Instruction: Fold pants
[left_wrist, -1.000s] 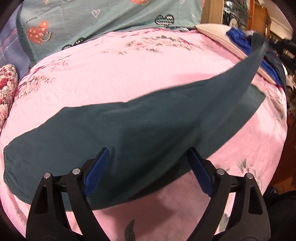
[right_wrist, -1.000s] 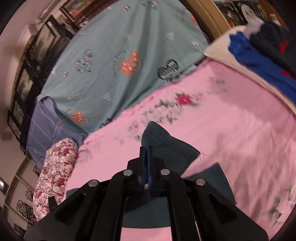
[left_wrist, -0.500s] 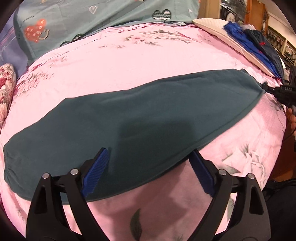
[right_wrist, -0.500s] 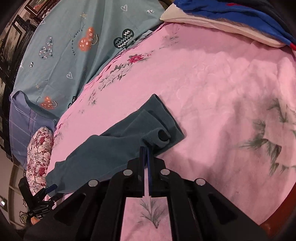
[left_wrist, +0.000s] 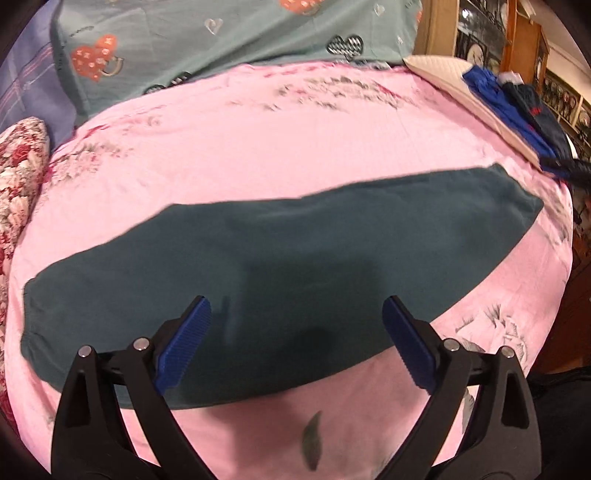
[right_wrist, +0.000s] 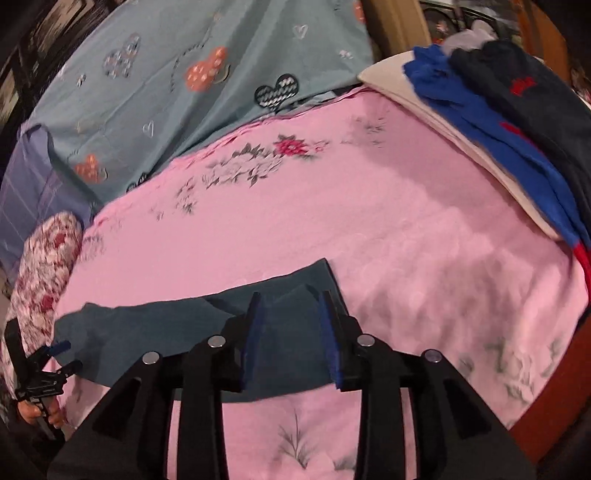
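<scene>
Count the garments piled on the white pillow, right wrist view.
2 visible: a bright blue garment draped along the white pillow, and a dark navy garment with red marks beside it, toward the frame edge. More may be hidden beneath.

The bed (left_wrist: 295, 155) was covered by a pink sheet (right_wrist: 406, 229) printed with flowers. Flat on that sheet lay the dark teal pants (left_wrist: 295, 251), stretched in one long band across its near half. At the far side a teal cloth with heart prints (right_wrist: 184, 74) lay over the head of the bed. At the right edge lay a cream pillow (left_wrist: 439, 70) with blue and navy clothes (right_wrist: 517, 122) piled on it. A floral cushion (right_wrist: 44, 258) sat at the left edge.
</scene>
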